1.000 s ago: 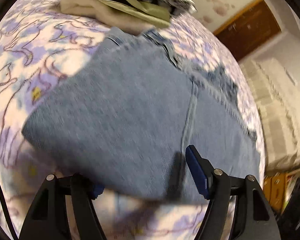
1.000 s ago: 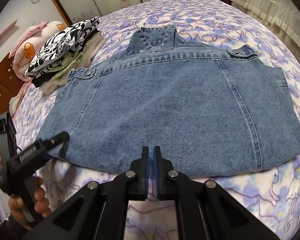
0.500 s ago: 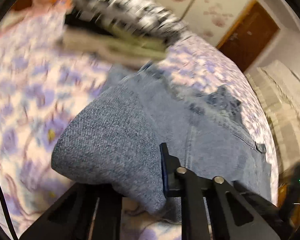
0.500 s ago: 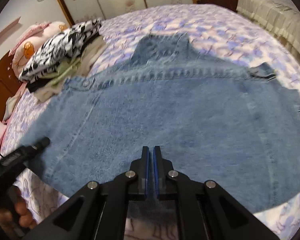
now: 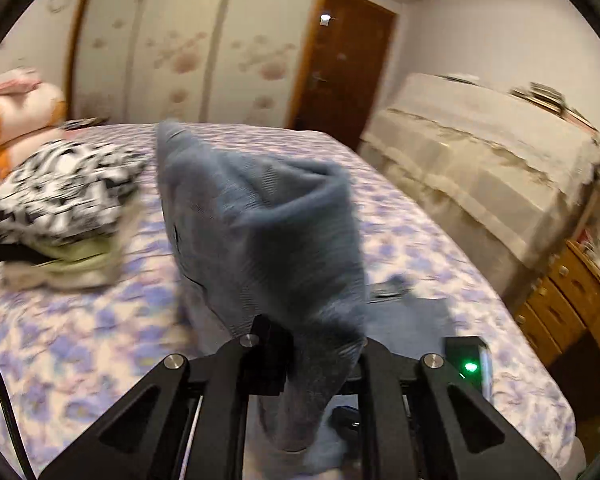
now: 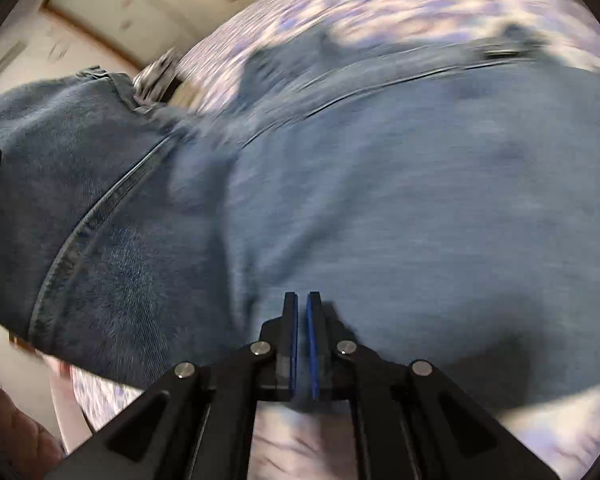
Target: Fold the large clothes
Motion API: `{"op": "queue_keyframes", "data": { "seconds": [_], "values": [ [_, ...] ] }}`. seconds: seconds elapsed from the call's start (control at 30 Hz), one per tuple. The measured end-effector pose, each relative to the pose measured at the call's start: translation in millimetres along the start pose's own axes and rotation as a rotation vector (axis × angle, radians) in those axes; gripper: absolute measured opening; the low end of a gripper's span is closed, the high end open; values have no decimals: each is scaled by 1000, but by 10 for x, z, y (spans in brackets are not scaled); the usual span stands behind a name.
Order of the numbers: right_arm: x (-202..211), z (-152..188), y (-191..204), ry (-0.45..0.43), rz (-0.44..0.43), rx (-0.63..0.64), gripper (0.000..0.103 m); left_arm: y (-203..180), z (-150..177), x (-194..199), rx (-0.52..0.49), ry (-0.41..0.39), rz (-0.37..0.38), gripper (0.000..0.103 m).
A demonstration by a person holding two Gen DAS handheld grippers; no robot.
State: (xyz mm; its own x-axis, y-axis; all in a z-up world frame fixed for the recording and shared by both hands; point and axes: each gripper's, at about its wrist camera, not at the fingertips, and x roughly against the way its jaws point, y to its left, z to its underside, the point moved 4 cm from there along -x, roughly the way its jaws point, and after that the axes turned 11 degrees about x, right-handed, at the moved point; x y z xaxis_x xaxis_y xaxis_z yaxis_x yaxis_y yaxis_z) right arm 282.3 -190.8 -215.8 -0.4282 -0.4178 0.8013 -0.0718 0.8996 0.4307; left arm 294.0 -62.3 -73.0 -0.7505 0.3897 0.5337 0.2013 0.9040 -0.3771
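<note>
Bedroom setting: a bed (image 5: 100,320) with a purple-and-white patterned cover fills the lower half of the left wrist view. Behind it stand floral wardrobe panels (image 5: 188,48) at upper centre and a brown door (image 5: 340,60) to their right. A covered cabinet (image 5: 480,152) occupies the right of the frame.

At left of the frame, a stack of folded clothes (image 5: 64,204) lies on the bed, black-and-white print on top.

The left gripper (image 5: 320,364) sits at lower centre, its fingers closed on a bunched corner of the denim garment (image 5: 268,232). That cloth rises off the bed in a peak toward frame centre; the picture is blurred.

In the right wrist view the denim garment (image 6: 380,208) spreads across most of the frame on the bed (image 6: 380,4), its left part lifted and folded over at the upper left. The right gripper (image 6: 302,320) is at lower centre, fingers closed with a thin gap, at the garment's near edge. Whether cloth is pinched there cannot be told.
</note>
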Motion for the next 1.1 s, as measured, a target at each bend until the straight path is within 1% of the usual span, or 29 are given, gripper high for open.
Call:
{"op": "queue_keyframes", "data": {
  "seconds": [0.03,0.13,0.2,0.27,0.3,0.33,0.4,0.43,0.47,0.57,0.6,0.63,0.7,0.73,0.8,0.83,0.87,0.93,0.97,1.03,1.1],
  "values": [
    [176,22,-157,-22,33,-22,5,-202,26,-75,-7,15,34,10],
    [633,123,-591,-72,129,-74,5,-637,135,-286,-35,48,104,10],
    [885,199,-863,-86,195,-99,5,-921,287,-466,-48,92,151,10],
    [1082,316,-1136,-89,256,-129,5,-1170,544,-699,-67,153,183,10],
    [1145,378,-1259,-86,277,-150,5,-1260,674,-807,-82,179,189,10],
    [1203,465,-1407,-76,298,-179,5,-1379,897,-972,-118,213,186,10],
    [1261,567,-1553,-70,314,-215,5,-1513,1231,-1192,-177,292,155,10],
    [1274,595,-1587,-70,315,-224,5,-1558,1390,-1283,-191,328,143,10],
    [1288,621,-1614,-69,318,-231,5,-1584,1483,-1343,-195,344,130,10],
    [1288,636,-1606,-84,311,-234,5,-1668,1482,-1343,-235,300,127,10],
    [1287,645,-1613,-83,308,-231,5,-1689,1487,-1373,-249,305,127,11],
    [1281,652,-1612,-80,307,-231,5,-1704,1535,-1430,-271,332,118,13],
    [1255,631,-1603,-66,301,-231,5,-1673,1652,-1528,-317,415,83,22],
    [1262,621,-1592,-66,302,-228,5,-1663,1673,-1505,-324,433,85,30],
    [1325,573,-1547,-78,305,-209,6,-1613,1658,-1411,-308,459,128,52],
    [1347,516,-1545,-84,306,-200,12,-1581,1627,-1342,-288,475,150,73],
    [1381,481,-1531,-91,302,-194,21,-1540,1568,-1253,-261,483,168,85],
    [1462,406,-1494,-109,285,-188,28,-1448,1451,-1054,-193,502,202,87],
    [1498,389,-1479,-115,278,-186,28,-1395,1402,-984,-160,516,202,87],
    [1569,292,-1416,-132,239,-175,28,-1208,1273,-845,-74,525,176,87],
    [1583,191,-1319,-136,213,-142,28,-984,1161,-773,-4,512,134,87]
  ]
}}
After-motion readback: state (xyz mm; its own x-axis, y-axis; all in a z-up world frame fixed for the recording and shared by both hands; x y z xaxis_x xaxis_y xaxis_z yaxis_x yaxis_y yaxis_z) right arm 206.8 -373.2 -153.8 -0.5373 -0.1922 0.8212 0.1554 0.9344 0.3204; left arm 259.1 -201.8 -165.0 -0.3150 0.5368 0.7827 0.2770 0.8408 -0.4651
